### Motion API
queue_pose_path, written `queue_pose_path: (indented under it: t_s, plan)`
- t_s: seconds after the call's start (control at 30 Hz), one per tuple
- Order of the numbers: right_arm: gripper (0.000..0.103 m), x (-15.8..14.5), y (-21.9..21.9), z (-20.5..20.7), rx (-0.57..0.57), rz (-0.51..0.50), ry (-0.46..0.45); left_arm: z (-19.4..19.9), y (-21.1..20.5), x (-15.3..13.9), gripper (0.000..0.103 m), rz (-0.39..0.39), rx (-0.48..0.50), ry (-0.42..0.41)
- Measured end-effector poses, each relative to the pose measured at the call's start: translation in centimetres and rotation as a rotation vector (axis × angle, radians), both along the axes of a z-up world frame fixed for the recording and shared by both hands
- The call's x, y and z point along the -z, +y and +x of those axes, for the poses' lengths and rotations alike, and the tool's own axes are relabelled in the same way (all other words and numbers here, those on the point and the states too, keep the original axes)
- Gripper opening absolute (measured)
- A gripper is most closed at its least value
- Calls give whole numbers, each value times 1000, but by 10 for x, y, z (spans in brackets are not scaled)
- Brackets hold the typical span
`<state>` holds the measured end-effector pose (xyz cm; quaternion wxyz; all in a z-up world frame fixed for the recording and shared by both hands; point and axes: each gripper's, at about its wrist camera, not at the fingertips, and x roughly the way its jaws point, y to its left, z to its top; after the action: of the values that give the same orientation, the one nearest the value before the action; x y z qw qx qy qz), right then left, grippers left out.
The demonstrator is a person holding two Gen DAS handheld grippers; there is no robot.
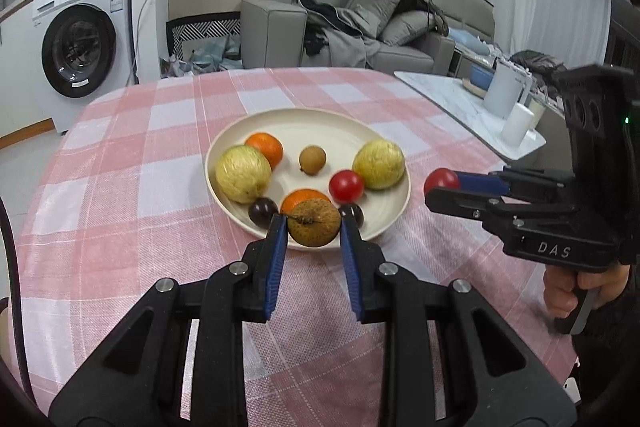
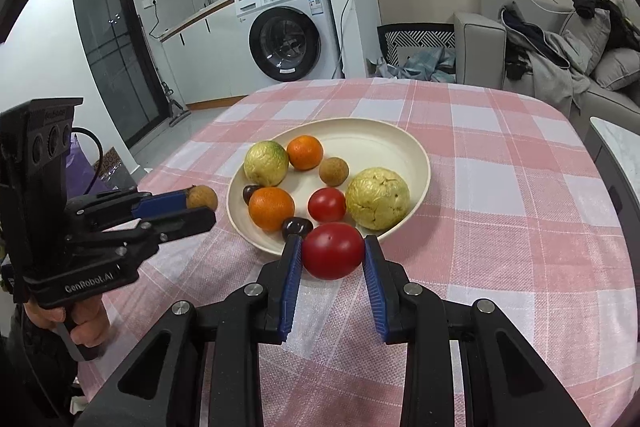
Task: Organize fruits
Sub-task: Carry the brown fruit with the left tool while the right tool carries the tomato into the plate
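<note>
left gripper (image 1: 314, 227) jaws pinch a brown longan (image 1: 314, 223), held just short of the near rim of the cream plate (image 1: 304, 121). right gripper (image 2: 333, 250) jaws pinch a red tomato (image 2: 333, 251) at the plate's near edge. plate on pink checked tabletop (image 1: 120, 187) holds two guavas, two oranges, one tomato, one longan, two dark fruits.

My held longan (image 1: 314, 223) hides half an orange (image 1: 303, 195); I can't read the washer (image 1: 80, 39) labels, too small.
</note>
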<state>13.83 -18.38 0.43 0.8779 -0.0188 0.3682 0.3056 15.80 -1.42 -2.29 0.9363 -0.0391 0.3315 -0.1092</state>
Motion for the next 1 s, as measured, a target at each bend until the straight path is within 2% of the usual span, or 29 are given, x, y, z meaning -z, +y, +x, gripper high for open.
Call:
queue_pose_path:
  t_s: [0.23,0.37,0.6,1.0]
  plan:
    - [31,-13,-3,8,32,20,-31,8,4,-10,24,-4,-19,-24]
    - [31,-20,-1,18,55,26,-56,21,1,-13,24,25,-39,-35]
    - [31,-16,6,36,80,11,-49,45,-6,-11,24,34,-33,-34]
    - [31,0,20,32,4,-14,-21,77,-16,10,24,50,-24,-2]
